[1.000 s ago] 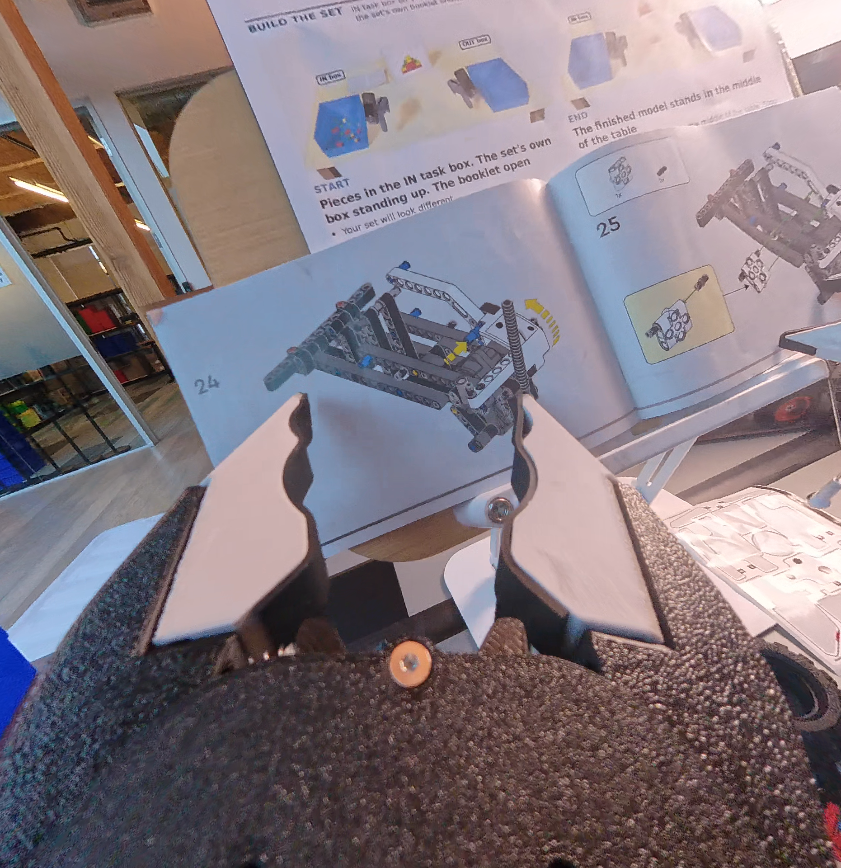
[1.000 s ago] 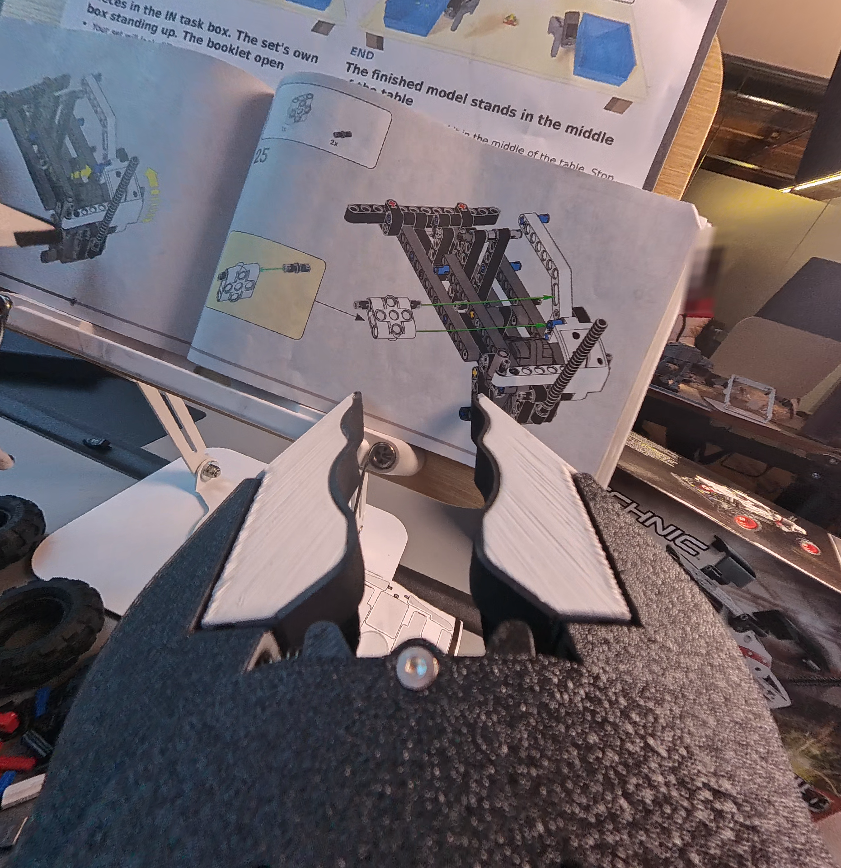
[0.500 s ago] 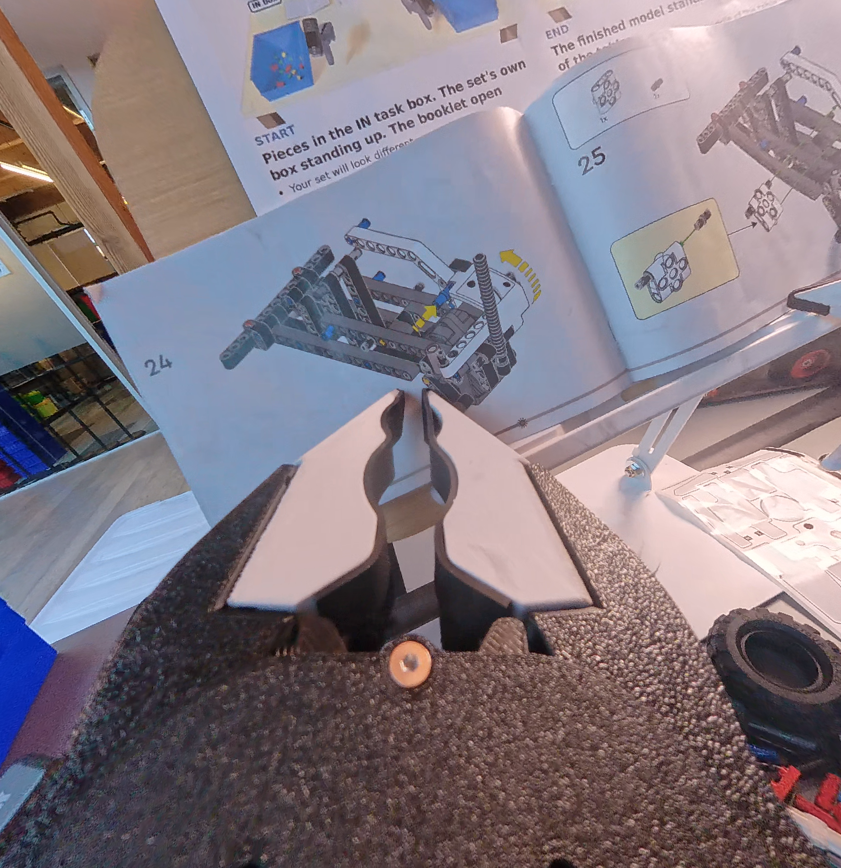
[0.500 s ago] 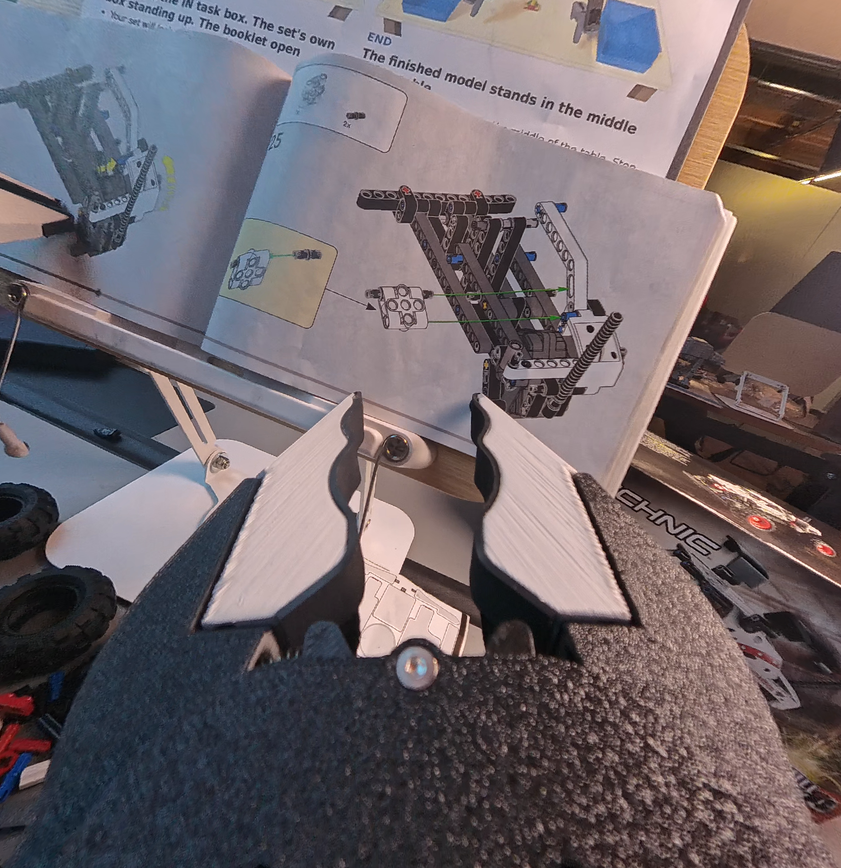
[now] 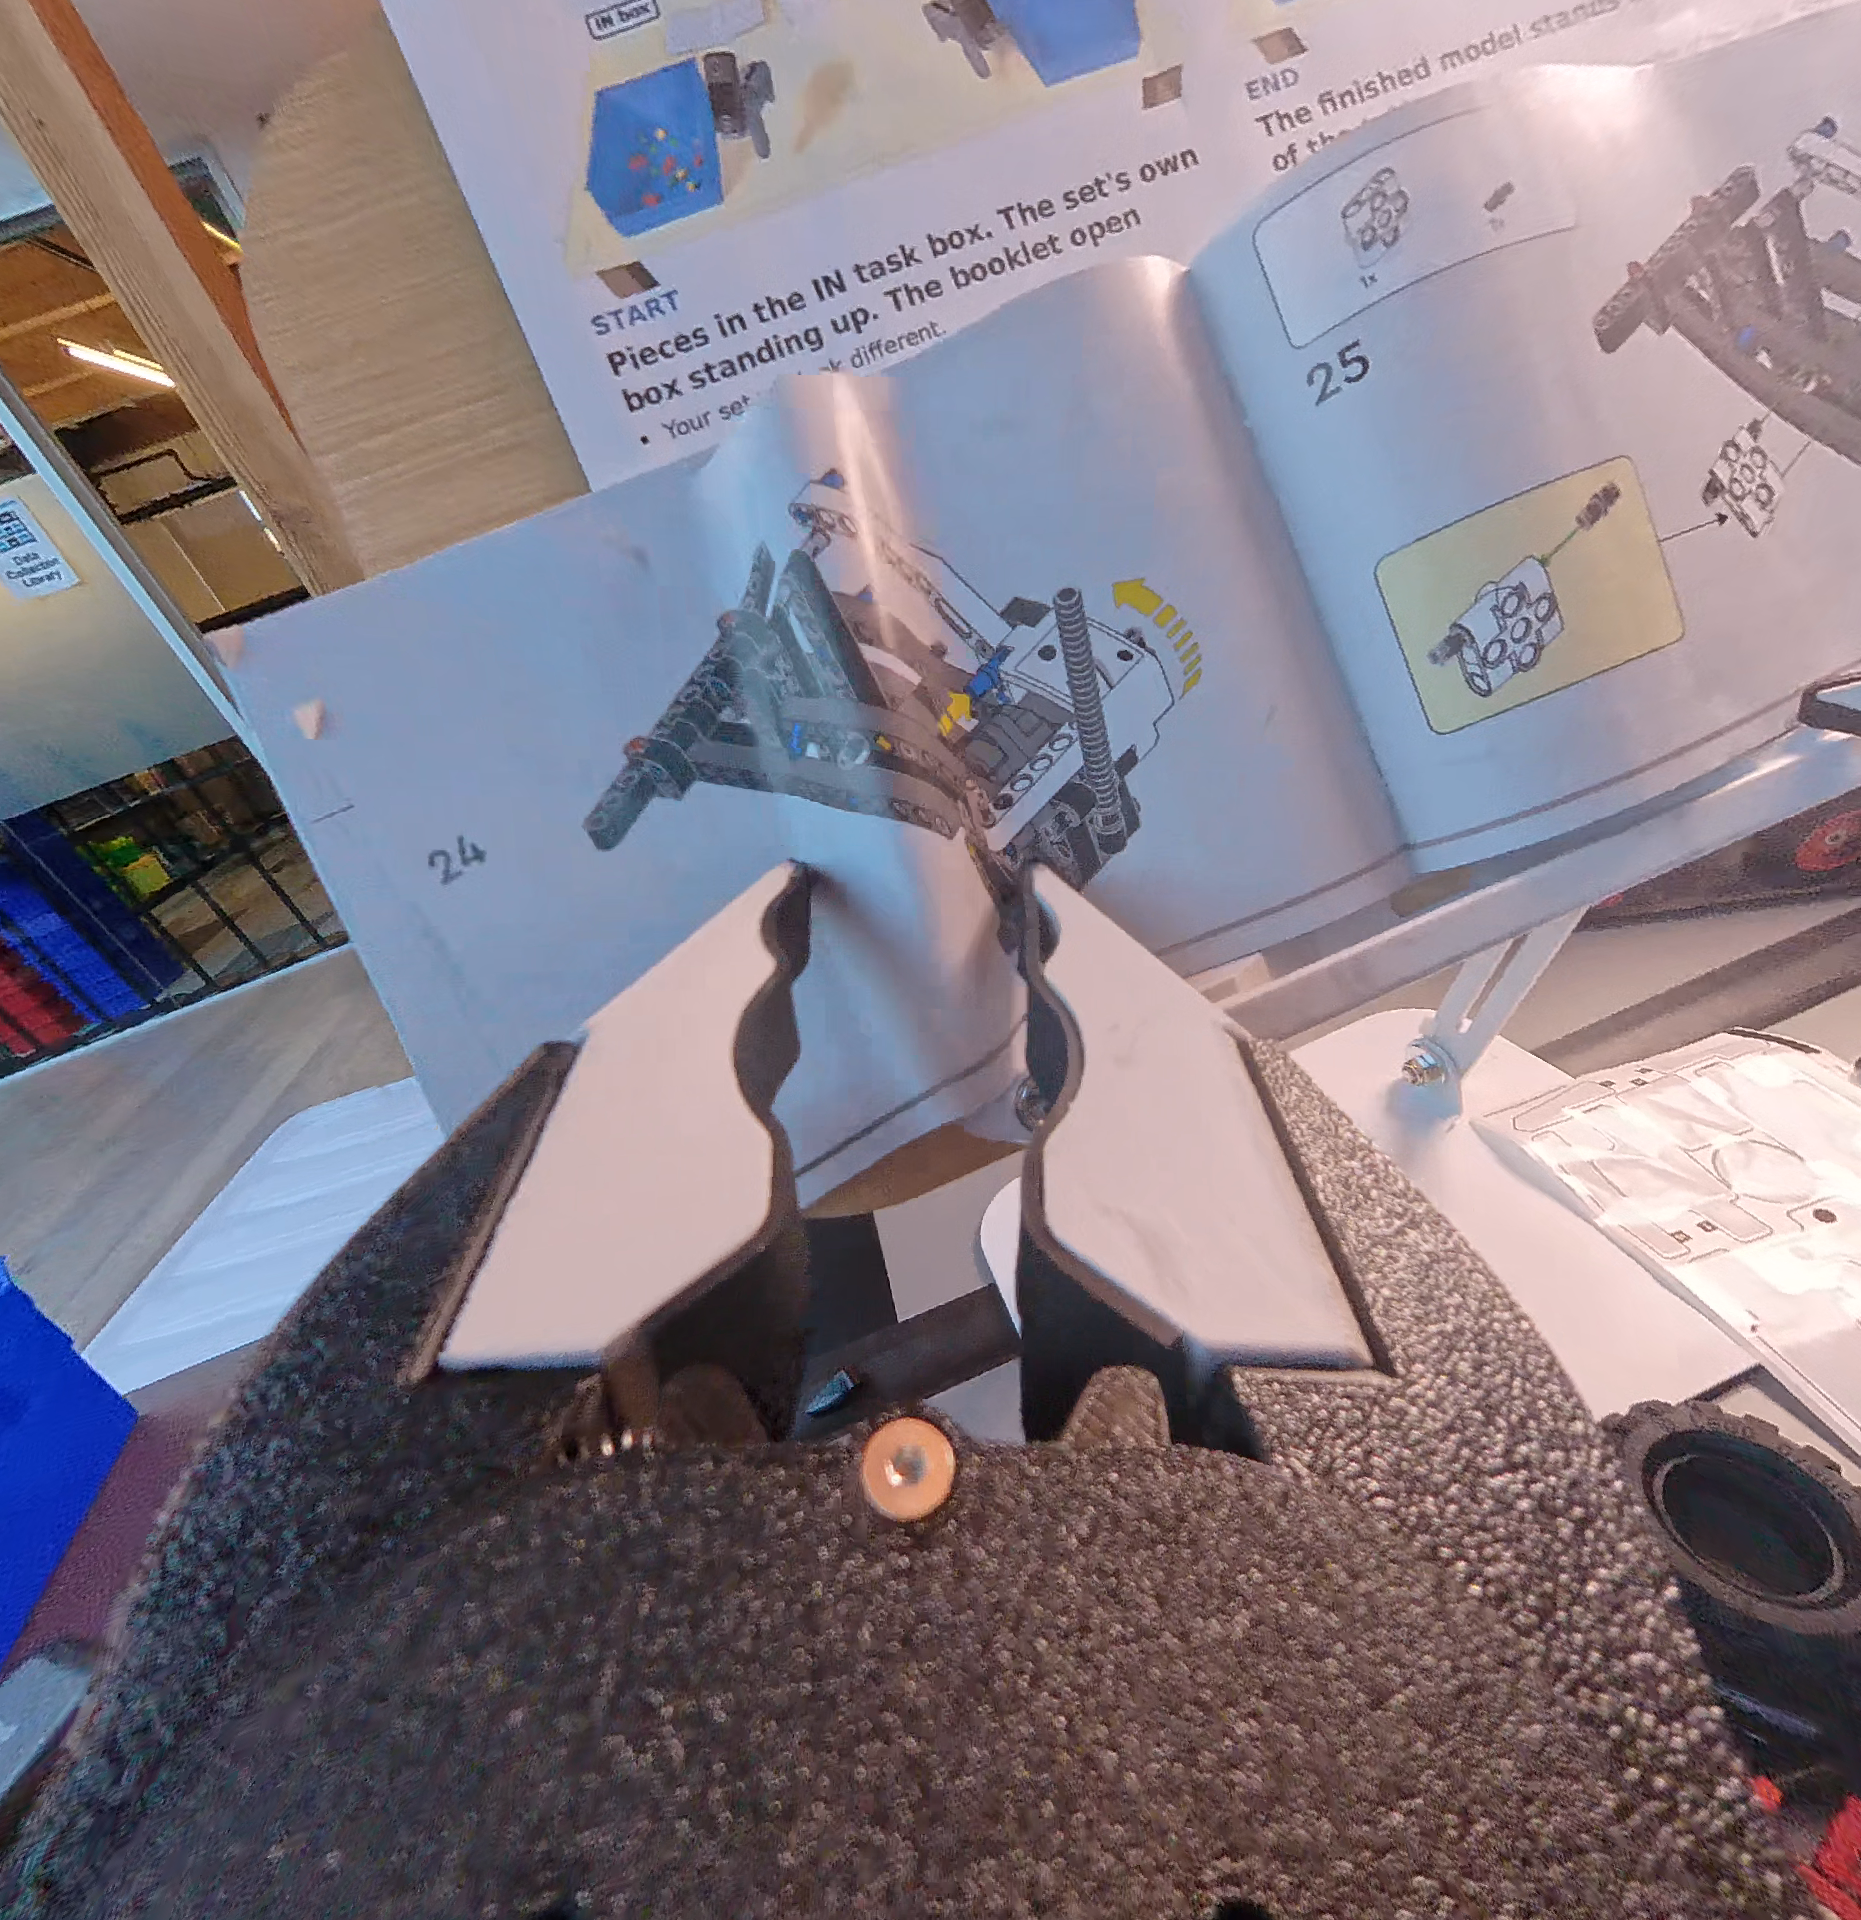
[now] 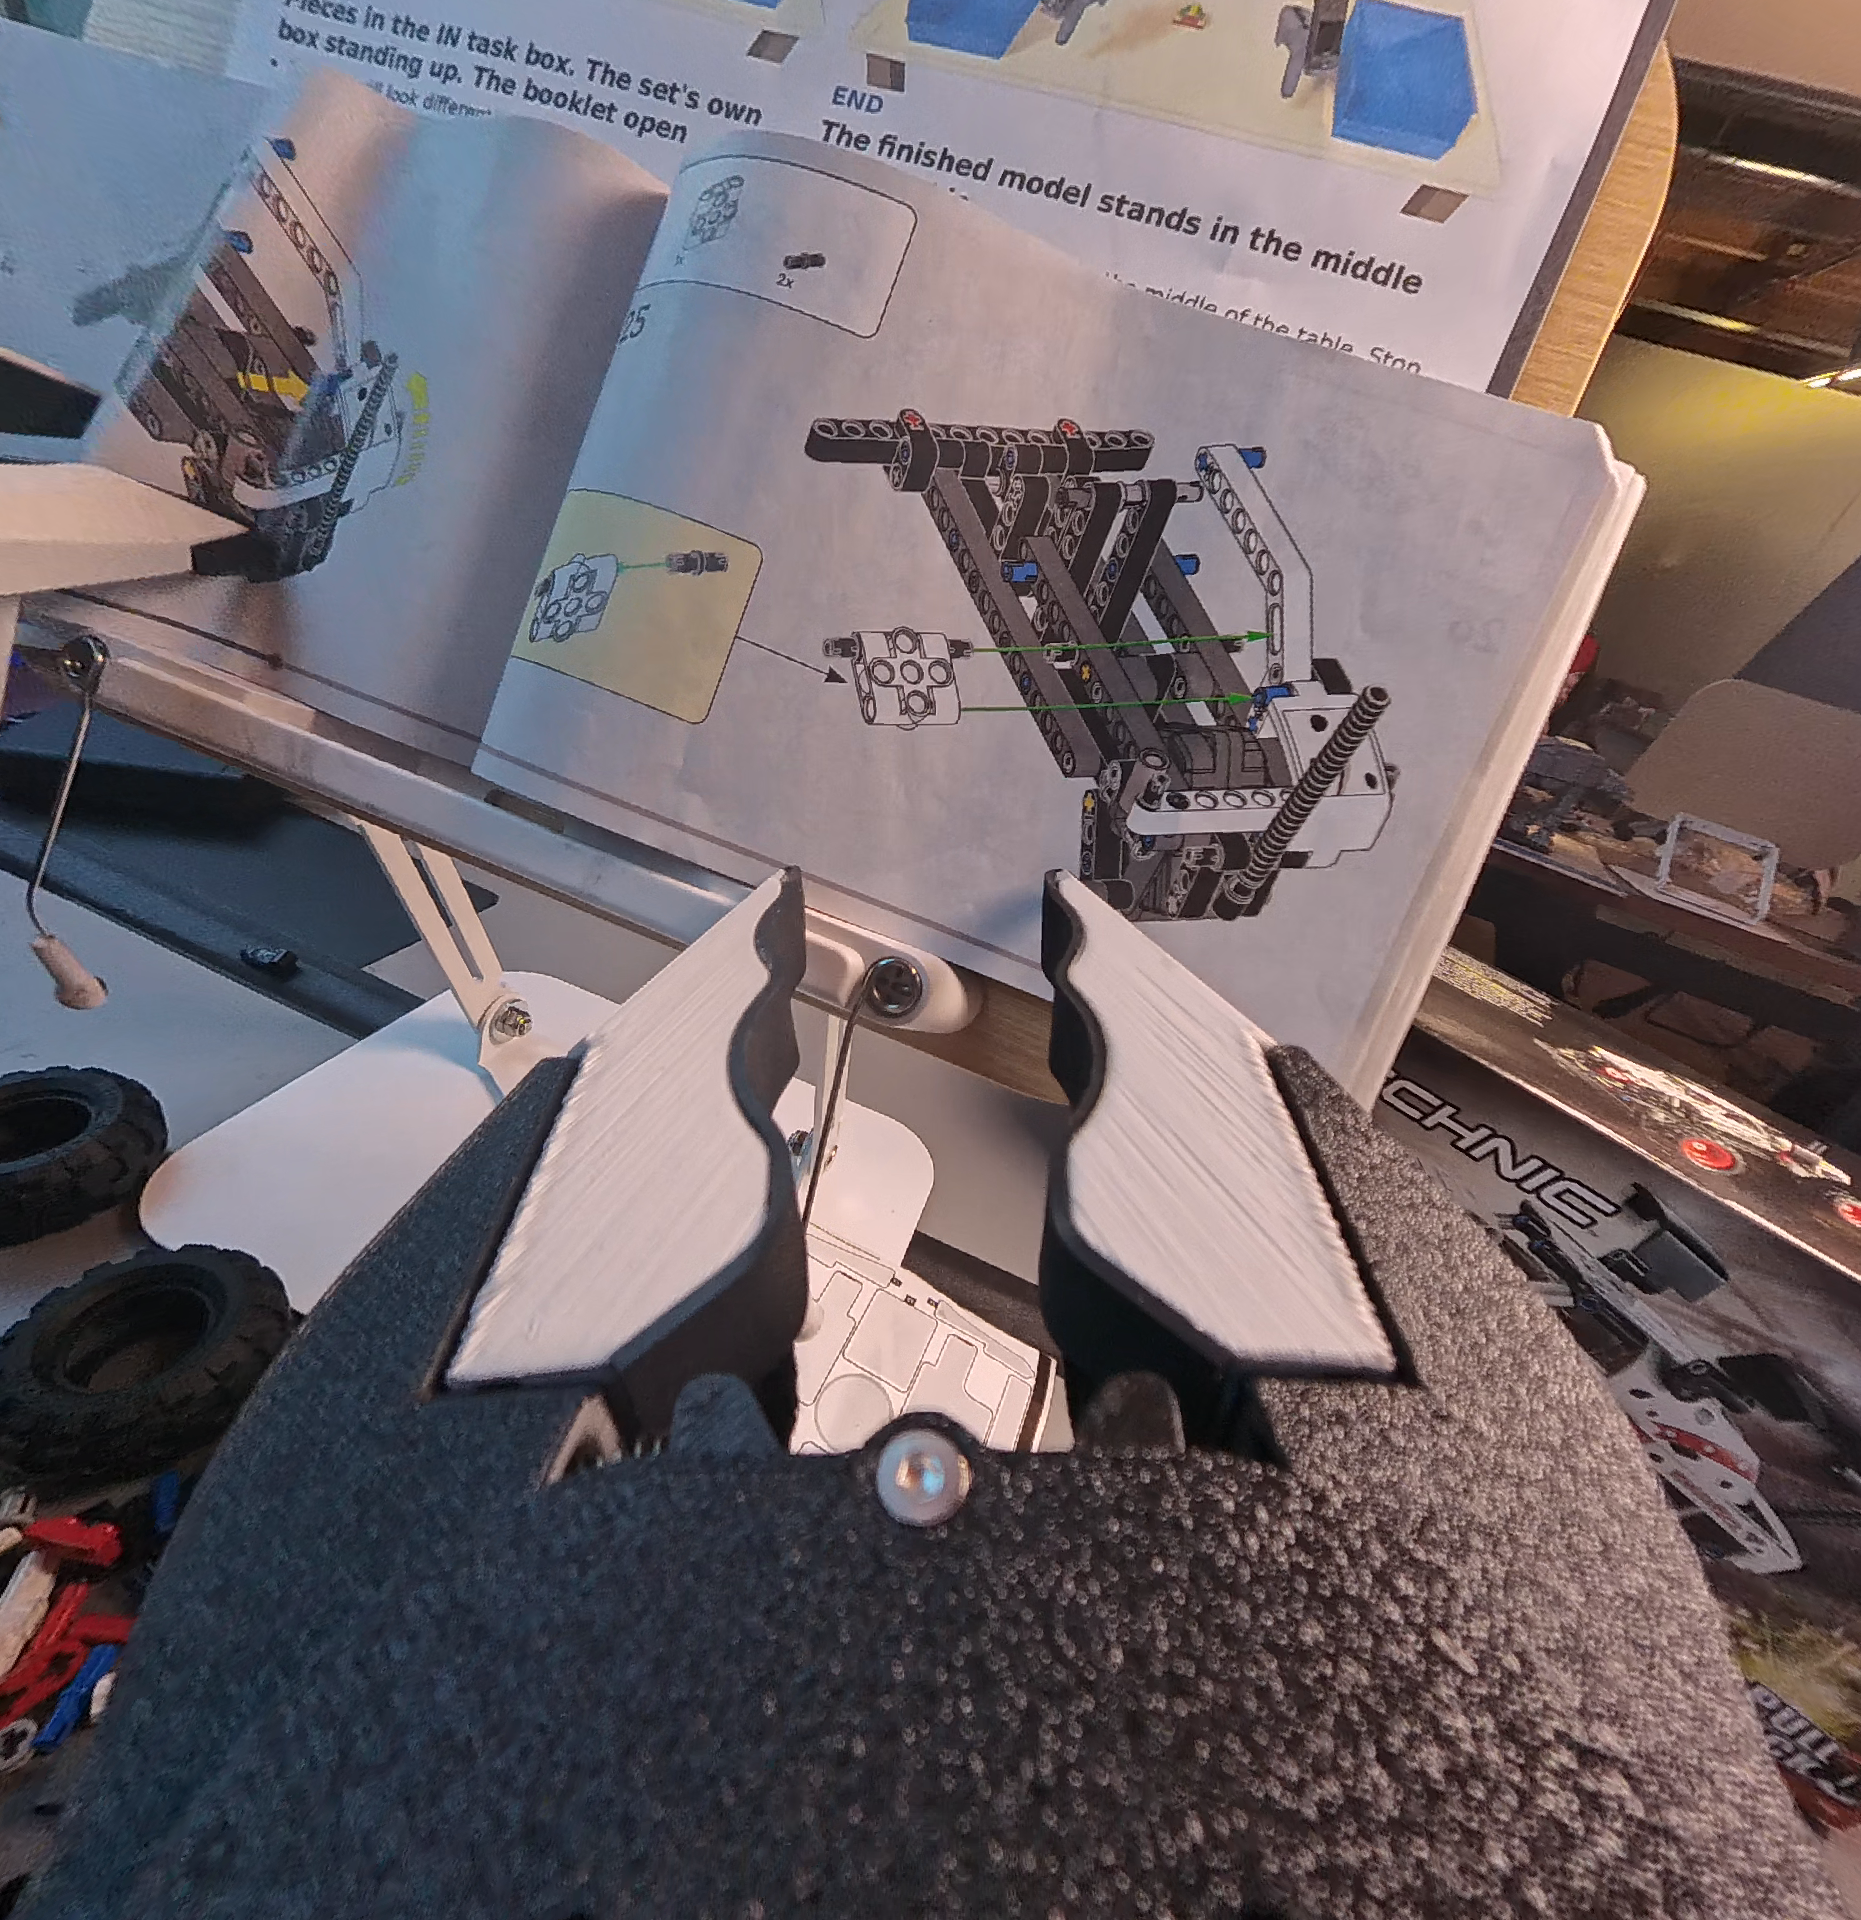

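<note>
An open instruction booklet stands on a white metal stand [image 5: 1528, 831]. My left gripper [image 5: 915, 878] has its jaws partly apart, and its fingertips [image 5: 791, 894] press on the booklet's left page [image 5: 552, 707]. A curled fold of that page [image 5: 905, 810] bulges out between them. The left gripper also shows at the left edge of the right wrist view [image 6: 95, 499]. My right gripper [image 6: 921, 883] is open and empty. It points at the lower edge of the right page [image 6: 1009, 364], just above the stand's ledge [image 6: 386, 727].
A printed poster [image 5: 905, 156] stands behind the booklet. Black tyres [image 5: 1778, 1538] [image 6: 126, 1351], a sticker sheet [image 5: 1684, 1174] and loose red and blue pieces [image 6: 32, 1621] lie on the table. A blue box [image 5: 22, 1455] is at the left, the dark set box [image 6: 1632, 1195] at the right.
My left gripper closed almost fully, then opened partway and moved onto the left page, which now curls out. My right gripper moved slightly closer to the right page, jaws unchanged.
</note>
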{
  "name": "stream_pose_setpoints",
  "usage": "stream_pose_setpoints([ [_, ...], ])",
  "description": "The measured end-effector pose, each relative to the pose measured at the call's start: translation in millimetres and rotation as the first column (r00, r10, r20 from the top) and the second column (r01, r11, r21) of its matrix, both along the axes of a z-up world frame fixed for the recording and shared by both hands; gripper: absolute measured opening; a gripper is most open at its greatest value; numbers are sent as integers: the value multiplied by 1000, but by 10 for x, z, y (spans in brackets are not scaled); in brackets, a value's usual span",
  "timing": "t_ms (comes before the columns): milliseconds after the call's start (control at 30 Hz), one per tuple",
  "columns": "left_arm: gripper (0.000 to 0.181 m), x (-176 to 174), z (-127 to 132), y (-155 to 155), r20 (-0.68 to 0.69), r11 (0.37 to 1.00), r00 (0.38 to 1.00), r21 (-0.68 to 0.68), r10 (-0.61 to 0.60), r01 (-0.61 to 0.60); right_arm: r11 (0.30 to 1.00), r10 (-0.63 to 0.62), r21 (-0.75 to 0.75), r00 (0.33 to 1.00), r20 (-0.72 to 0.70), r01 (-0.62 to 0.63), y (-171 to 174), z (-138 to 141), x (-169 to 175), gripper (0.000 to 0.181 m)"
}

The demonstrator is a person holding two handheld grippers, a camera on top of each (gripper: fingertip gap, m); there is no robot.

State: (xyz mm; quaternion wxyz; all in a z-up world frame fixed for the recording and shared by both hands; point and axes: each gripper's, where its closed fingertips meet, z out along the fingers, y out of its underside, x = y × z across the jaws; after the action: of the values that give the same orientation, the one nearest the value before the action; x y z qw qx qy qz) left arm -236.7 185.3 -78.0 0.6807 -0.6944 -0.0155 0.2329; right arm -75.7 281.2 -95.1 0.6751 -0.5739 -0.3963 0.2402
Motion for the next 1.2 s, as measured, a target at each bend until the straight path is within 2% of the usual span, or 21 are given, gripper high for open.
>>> stream_pose_setpoints([
  [67,25,34,-2,10,13,1000,1000,-10,-23,23,1000,1,1,1000,3,-1,-3,0,0,45],
  [200,8,169,62,15,43,997,996,7,-80,80,1000,15,9,1000,-7,-15,-34,36,-2,47],
  [367,10,633,321,31,112,964,959,89,-260,251,973,160,168,987,-4,-158,-401,224,-125,61],
  [467,15,1000,432,79,145,921,911,113,-386,372,950,184,245,981,54,-192,-580,209,-244,70],
  [600,20,1472,450,149,144,853,841,82,-521,515,975,159,157,987,3,-157,-553,236,-371,71],
  [733,28,1769,492,53,113,773,765,80,-634,629,994,106,18,988,-110,-105,-332,281,-239,53],
  [800,29,1740,617,-75,54,772,773,129,-632,622,997,69,-17,988,-141,-72,-191,290,-126,46],
  [867,29,1520,712,-159,18,818,829,175,-558,547,998,40,-45,987,-157,-48,-72,287,-32,43],
  [933,27,1189,712,-186,42,871,885,202,-465,448,999,6,-51,986,-167,-15,26,289,59,35],
  [1000,28,903,550,-126,133,909,903,152,-408,388,998,-20,-56,985,-173,10,103,298,136,36],
  [1067,34,713,279,-19,214,932,908,41,-361,361,997,-60,-63,981,-183,49,202,321,239,37],
  [1133,36,529,69,44,208,953,934,-32,-289,302,994,-91,-70,978,-189,79,293,332,341,38],
  [1200,35,433,-17,51,185,964,951,-46,-249,261,990,-138,-63,976,-167,129,407,308,449,39],
])
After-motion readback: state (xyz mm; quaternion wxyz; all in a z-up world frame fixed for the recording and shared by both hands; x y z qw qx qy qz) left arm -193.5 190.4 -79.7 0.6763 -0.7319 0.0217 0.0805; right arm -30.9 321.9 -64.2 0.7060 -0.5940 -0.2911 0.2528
